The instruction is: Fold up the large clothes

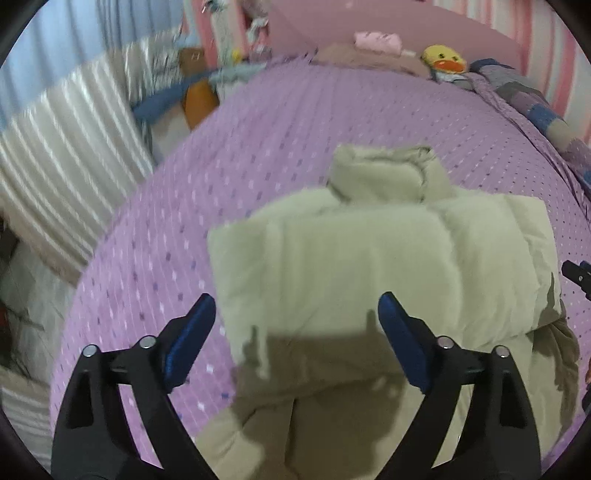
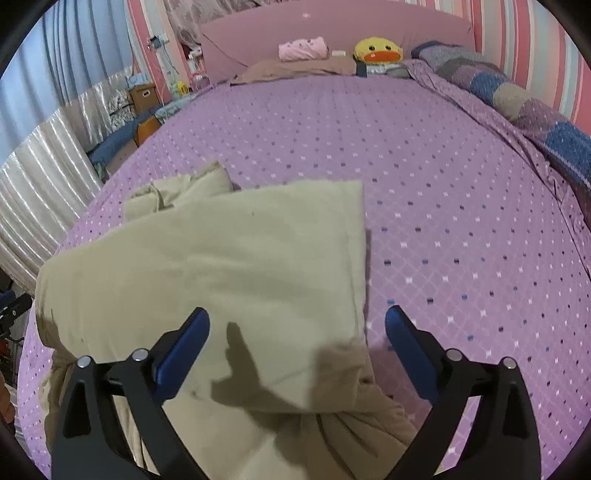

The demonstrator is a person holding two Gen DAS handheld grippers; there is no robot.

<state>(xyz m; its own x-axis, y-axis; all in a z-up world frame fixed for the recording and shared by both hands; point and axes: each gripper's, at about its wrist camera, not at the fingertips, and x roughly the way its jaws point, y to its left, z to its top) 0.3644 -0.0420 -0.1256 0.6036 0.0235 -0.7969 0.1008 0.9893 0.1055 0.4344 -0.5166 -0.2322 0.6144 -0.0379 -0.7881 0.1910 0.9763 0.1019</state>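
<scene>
While the beige padded jacket [image 1: 332, 258] lay partly folded on the purple dotted bedspread [image 1: 295, 122], the left gripper [image 1: 297, 332] hovered over its near edge with jaws spread wide, holding nothing. The right gripper [image 2: 297, 349] (likewise gaping and empty) hung above the jacket's right edge. A yellow duck plush [image 2: 378, 50] sat by the pink headboard [image 2: 332, 26].

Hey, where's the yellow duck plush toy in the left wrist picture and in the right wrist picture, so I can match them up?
Left wrist view: the yellow duck plush toy sits at the top right, at the far end of the bed.
Right wrist view: it sits top centre-right, against the pink headboard.
Shared landmark: the folded beige padded jacket on the purple dotted bedspread, centre in the left view, left-centre in the right.
</scene>
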